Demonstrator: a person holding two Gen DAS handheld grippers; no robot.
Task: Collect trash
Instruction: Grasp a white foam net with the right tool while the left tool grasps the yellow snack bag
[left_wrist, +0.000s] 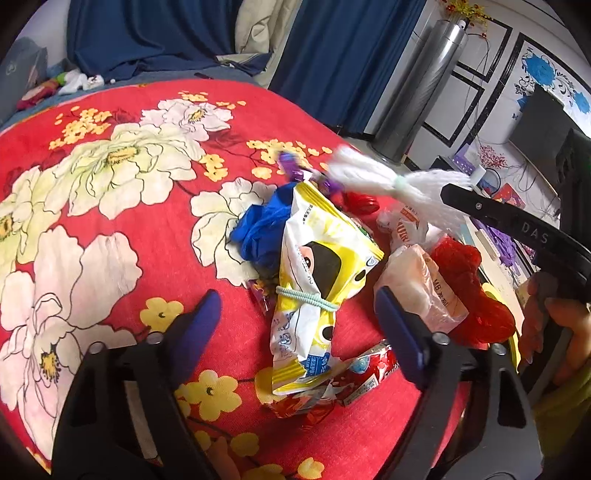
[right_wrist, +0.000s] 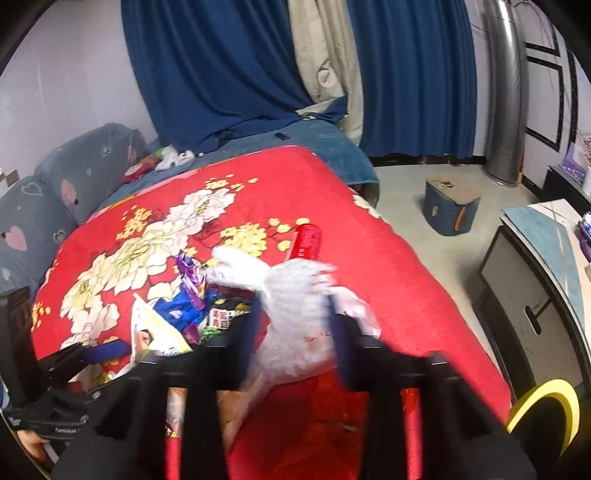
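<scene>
A heap of trash lies on the red flowered blanket (left_wrist: 110, 229). In the left wrist view a yellow-and-white snack wrapper (left_wrist: 314, 277) with a green hair band round it lies between the blue pads of my left gripper (left_wrist: 299, 328). That gripper is open, and neither pad touches the wrapper. Around the wrapper lie a blue plastic bag (left_wrist: 258, 229), a purple wrapper (left_wrist: 291, 166), a red packet (left_wrist: 362, 373), a pale bag (left_wrist: 417, 284) and a red bag (left_wrist: 469, 288). My right gripper (right_wrist: 295, 328) is shut on a blurred piece of white crumpled plastic (right_wrist: 295, 288), seen raised over the heap in the left wrist view (left_wrist: 388, 181).
A red pack (right_wrist: 306, 240) lies apart near the bed's right edge. Beyond that edge, on the floor, stand a blue box stool (right_wrist: 450, 206), a cabinet (right_wrist: 535, 280) and a silver column (right_wrist: 506, 92). A yellow tape roll (right_wrist: 546, 406) sits at the lower right. Pillows (right_wrist: 55, 199) line the far left.
</scene>
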